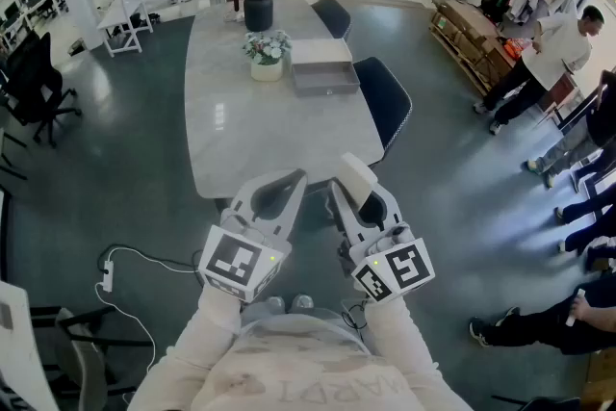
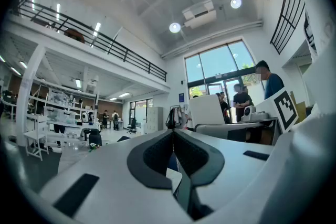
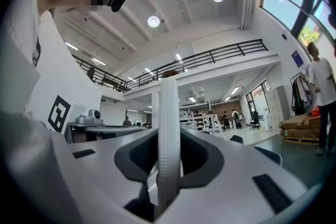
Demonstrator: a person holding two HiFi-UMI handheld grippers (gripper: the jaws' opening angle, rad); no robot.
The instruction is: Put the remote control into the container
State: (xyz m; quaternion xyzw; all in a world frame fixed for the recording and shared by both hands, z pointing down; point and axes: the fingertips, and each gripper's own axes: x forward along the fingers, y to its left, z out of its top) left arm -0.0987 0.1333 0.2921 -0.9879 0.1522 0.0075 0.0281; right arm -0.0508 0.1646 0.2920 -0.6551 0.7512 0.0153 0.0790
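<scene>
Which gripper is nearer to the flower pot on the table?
Left. The left gripper is almost straight in line with the flower pot; the right gripper, shut on the remote control, is off to its right.

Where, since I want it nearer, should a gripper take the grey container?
Probably the near wall of the container, pinched over its rim from above: it is shallow, open-topped, and that thin wall faces the person. The right gripper is shut on the remote control, so use the left gripper.

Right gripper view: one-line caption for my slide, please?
Right gripper clamps the white remote control edge-on between its jaws, mezzanine railing behind.
</scene>
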